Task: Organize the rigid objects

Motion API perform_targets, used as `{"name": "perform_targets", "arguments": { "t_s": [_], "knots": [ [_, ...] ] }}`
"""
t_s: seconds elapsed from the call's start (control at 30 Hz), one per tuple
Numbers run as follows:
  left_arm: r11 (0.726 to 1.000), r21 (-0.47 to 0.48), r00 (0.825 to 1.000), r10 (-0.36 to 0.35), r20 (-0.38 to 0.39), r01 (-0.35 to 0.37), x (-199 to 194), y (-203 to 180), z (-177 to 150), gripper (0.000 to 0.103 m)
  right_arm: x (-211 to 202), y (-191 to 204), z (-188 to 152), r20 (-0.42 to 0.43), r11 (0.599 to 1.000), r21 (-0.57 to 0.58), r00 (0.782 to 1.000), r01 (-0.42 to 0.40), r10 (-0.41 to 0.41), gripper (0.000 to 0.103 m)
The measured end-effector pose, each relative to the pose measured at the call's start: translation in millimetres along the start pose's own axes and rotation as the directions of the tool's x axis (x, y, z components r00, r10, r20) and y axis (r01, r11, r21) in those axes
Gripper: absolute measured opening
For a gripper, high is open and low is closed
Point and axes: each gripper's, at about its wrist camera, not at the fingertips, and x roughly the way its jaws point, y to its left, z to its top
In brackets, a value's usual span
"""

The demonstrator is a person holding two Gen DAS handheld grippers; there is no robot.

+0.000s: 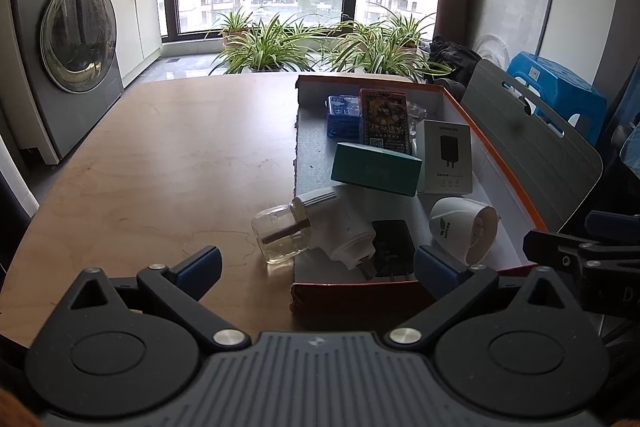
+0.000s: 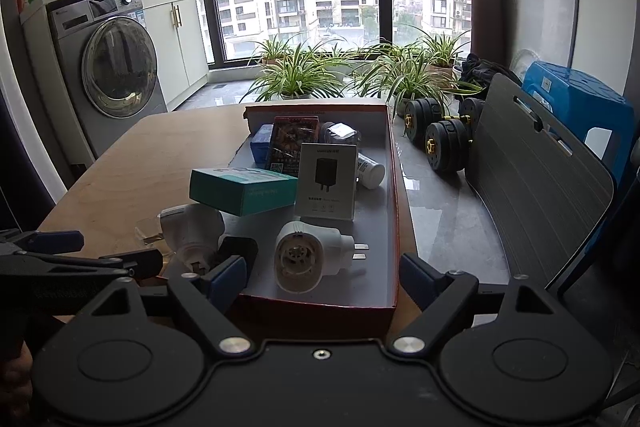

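While hovering over the wooden table [image 1: 160,155], left gripper [image 1: 316,267] spread wide and empty, blue pads either side of a white plug-in diffuser [image 1: 332,223] lying half over the left edge of the shallow red box [image 1: 500,163]. Further right inside: teal carton [image 1: 376,169], white charger box [image 1: 444,155], second white plug-in unit [image 2: 300,255]. Right gripper [image 2: 322,273] gaping too, nothing clamped, near edge of the box between its pads.

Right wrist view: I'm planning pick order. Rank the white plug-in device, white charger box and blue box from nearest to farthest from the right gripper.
1. White plug-in device, box's near end, just ahead of the right gripper.
2. White charger box, mid-box.
3. Blue box, far-left corner.
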Motion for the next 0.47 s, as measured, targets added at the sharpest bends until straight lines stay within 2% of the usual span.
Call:
{"name": "perform_targets", "arguments": {
  "t_s": [0.47],
  "knots": [
    [1.000,-0.004,1.000,-0.024,0.003,0.024,0.4,-1.1,0.0,0.103,2.2,0.9,-1.5,-0.007,1.000,-0.002,1.000,0.002,-0.002,0.098]
  ]
}}
